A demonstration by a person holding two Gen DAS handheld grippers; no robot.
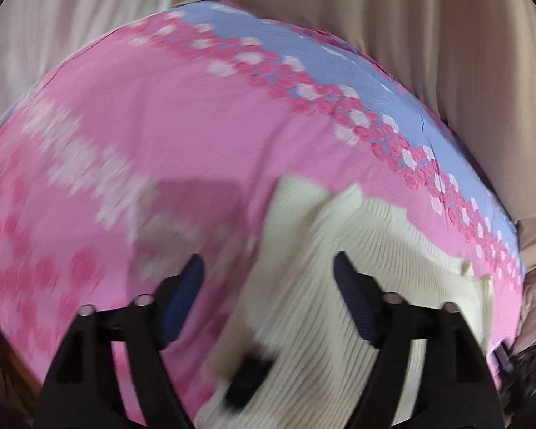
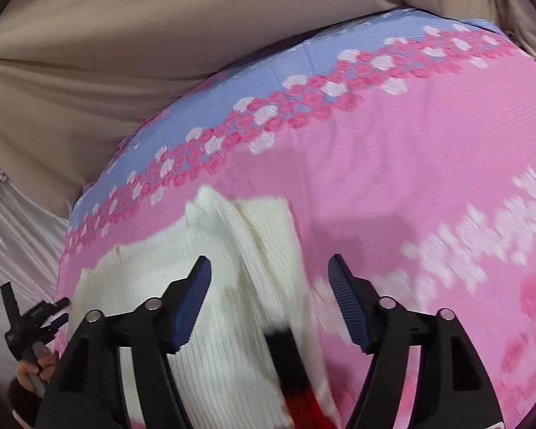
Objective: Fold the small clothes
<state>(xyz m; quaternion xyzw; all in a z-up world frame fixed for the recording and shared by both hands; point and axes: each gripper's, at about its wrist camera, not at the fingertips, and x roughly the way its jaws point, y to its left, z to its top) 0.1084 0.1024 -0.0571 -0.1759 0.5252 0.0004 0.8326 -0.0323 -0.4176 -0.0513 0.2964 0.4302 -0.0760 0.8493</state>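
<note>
A small cream ribbed knit garment (image 1: 368,250) lies on a pink floral cloth (image 1: 160,125), with a dark patch on it near the bottom. My left gripper (image 1: 268,268) is open just above its left edge, holding nothing. In the right wrist view the same garment (image 2: 203,250) is white with a black and red patch (image 2: 293,375) and a folded ridge on its right side. My right gripper (image 2: 269,268) is open above that right side, empty. The left gripper (image 2: 35,318) also shows at the far left, beside the garment's edge.
The pink cloth (image 2: 393,161) has a lilac border with rose print (image 2: 268,71) along its far edge. Beige curtain fabric (image 1: 428,35) hangs behind it, and it also shows in the right wrist view (image 2: 125,35). A pale curtain (image 1: 53,35) is at the far left.
</note>
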